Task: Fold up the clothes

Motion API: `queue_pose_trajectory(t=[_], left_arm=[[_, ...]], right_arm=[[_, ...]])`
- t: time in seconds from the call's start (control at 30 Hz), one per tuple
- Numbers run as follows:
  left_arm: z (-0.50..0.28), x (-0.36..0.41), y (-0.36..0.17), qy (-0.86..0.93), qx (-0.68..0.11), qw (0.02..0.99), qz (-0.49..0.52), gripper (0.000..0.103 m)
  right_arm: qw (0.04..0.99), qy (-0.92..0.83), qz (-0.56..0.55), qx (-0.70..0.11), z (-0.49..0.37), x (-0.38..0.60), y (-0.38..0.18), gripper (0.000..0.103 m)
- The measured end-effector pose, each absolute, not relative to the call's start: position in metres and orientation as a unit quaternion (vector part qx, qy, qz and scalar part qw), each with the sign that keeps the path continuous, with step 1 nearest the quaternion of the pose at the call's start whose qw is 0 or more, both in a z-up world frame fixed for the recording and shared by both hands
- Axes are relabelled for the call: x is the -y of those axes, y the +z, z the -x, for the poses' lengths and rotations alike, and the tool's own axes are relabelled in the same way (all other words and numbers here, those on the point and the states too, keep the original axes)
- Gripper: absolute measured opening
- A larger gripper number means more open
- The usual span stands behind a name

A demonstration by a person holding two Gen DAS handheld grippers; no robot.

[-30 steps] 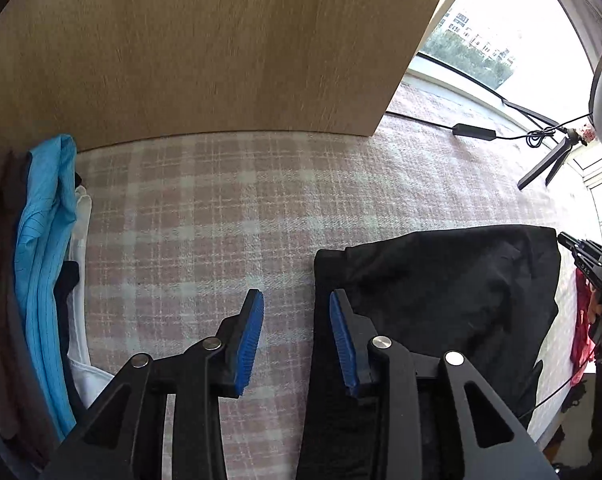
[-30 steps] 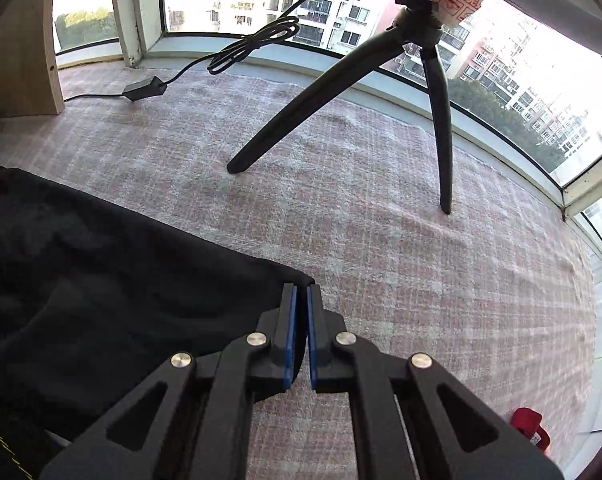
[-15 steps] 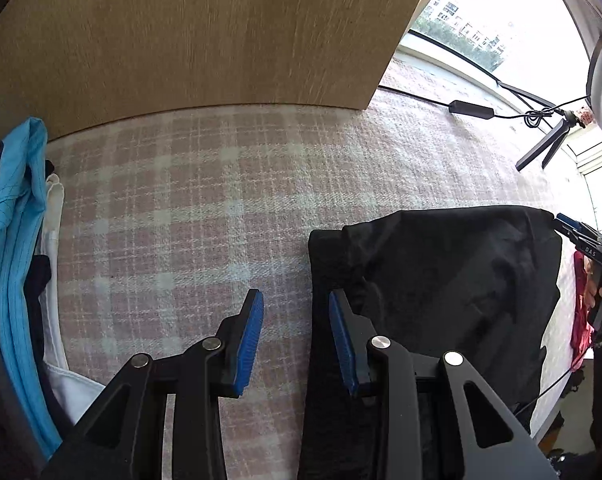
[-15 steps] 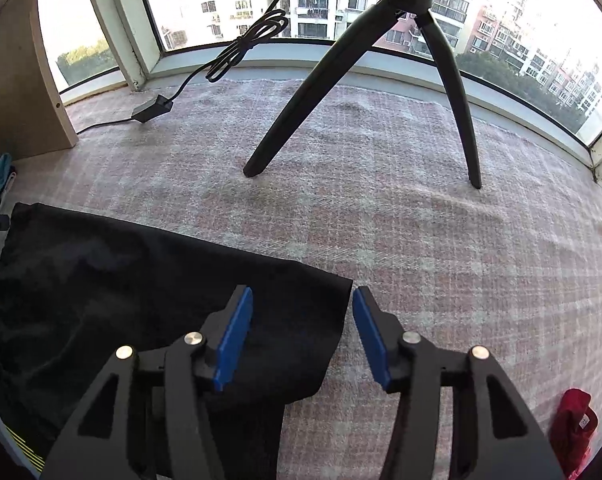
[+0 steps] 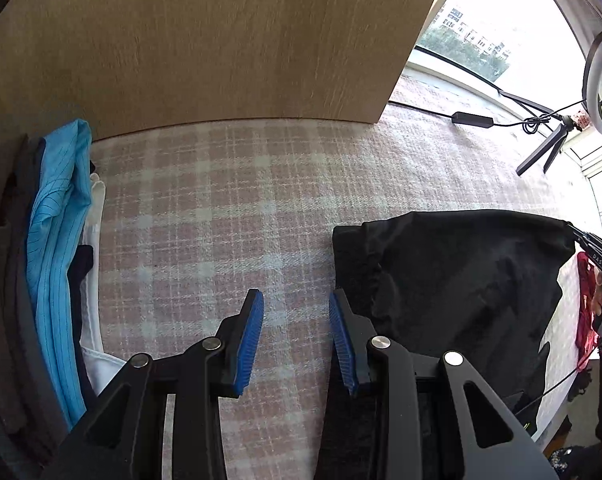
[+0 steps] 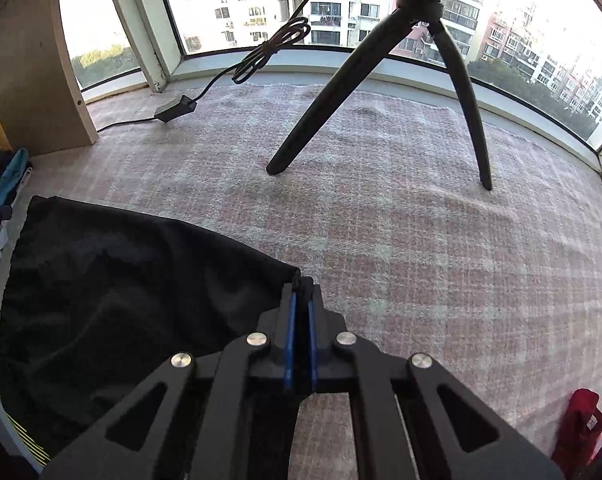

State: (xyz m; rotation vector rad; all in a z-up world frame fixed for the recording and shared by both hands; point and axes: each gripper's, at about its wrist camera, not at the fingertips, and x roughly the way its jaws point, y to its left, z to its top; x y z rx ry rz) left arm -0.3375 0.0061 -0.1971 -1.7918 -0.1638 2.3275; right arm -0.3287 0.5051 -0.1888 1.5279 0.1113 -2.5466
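Black garment (image 5: 461, 280) lies spread on the pink-and-white plaid blanket (image 5: 229, 216), its near part running under the left tool; in the right wrist view the same cloth fills the lower left, with a yellow-striped trim at its bottom left edge. Blanket covers the whole work surface up to the bay window (image 6: 341, 8), apartment blocks visible outside. Light wood panel (image 5: 221, 40) stands upright along the far edge of the blanket in the left wrist view. Pile of other clothes at the left border: a light blue striped piece (image 5: 57, 248) draped over white and dark items. Black tripod (image 6: 381, 92) stands on the blanket with two legs in view; a ring light (image 5: 601, 80) sits on top of it in the left wrist view. Black cable with an inline box (image 6: 177, 108) runs across the blanket toward the window. Small red item (image 6: 577, 428) at the blanket's right edge, kind not discernible. Left hand-held gripper (image 5: 297, 336): jaws apart, nothing between the blue pads, left pad over bare blanket, right pad at the garment's edge. Right hand-held gripper (image 6: 301, 308): clenched, pinching the garment's far corner at its tips.
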Motion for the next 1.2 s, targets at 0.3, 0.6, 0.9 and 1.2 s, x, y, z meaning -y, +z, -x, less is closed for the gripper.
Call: queue_pose_trajectory(t=[0.3,0.6,0.9,1.2], left_arm=[[0.356,-0.055,-0.210,0.766,0.035,0.167,0.620,0.032],[0.385,-0.115,-0.225,0.757,-0.042,0.208,0.617,0.033],[0.381,-0.133,-0.231,0.767,-0.049,0.221,0.600,0.023],[0.351,-0.083,-0.171,0.829,-0.012,0.155,0.537,0.011]], right_arm=[[-0.011,-0.828,-0.560,-0.027,0.280,-0.568,-0.207,0.005],[-0.001,-0.824,-0.565,-0.035,0.291,-0.562,-0.213,0.005],[0.005,-0.822,-0.567,-0.048,0.296,-0.560,-0.217,0.005],[0.016,-0.846,-0.530,-0.057,0.306,-0.538,-0.188,0.005]])
